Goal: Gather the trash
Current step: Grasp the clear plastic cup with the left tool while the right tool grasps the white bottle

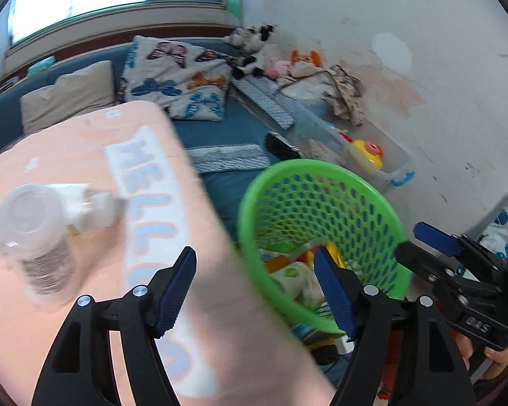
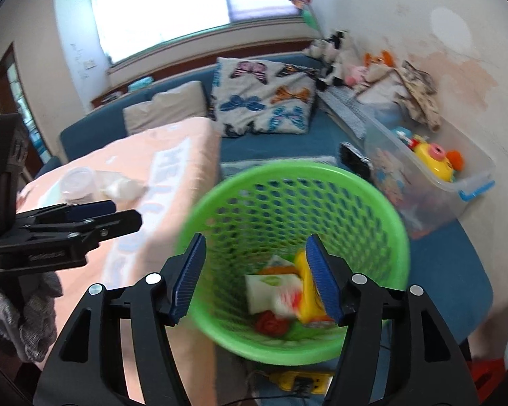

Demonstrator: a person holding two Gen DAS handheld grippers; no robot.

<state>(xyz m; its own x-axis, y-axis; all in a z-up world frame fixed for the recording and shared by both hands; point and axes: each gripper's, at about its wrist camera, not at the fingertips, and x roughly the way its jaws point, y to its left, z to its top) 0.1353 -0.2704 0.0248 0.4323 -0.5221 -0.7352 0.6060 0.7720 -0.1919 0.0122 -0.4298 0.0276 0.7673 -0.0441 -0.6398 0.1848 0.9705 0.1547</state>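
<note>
Both grippers, left point(image 1: 254, 291) & right point(image 2: 255, 275), wide open, empty, over green basket point(image 2: 372, 196) w/ wrappers point(image 2: 274, 291).

Daylight floods in from the window point(image 2: 172, 10) at the back, blown out to white w/ no detail. Strong fisheye bend and dark vignette at all corners. Motion blur smears the pink blanket point(image 1: 84, 237), clear cup point(image 1: 34, 223) and green basket point(image 2: 298, 223) rim; the wall stays fairly sharp. Shadows soft, faint.
</note>
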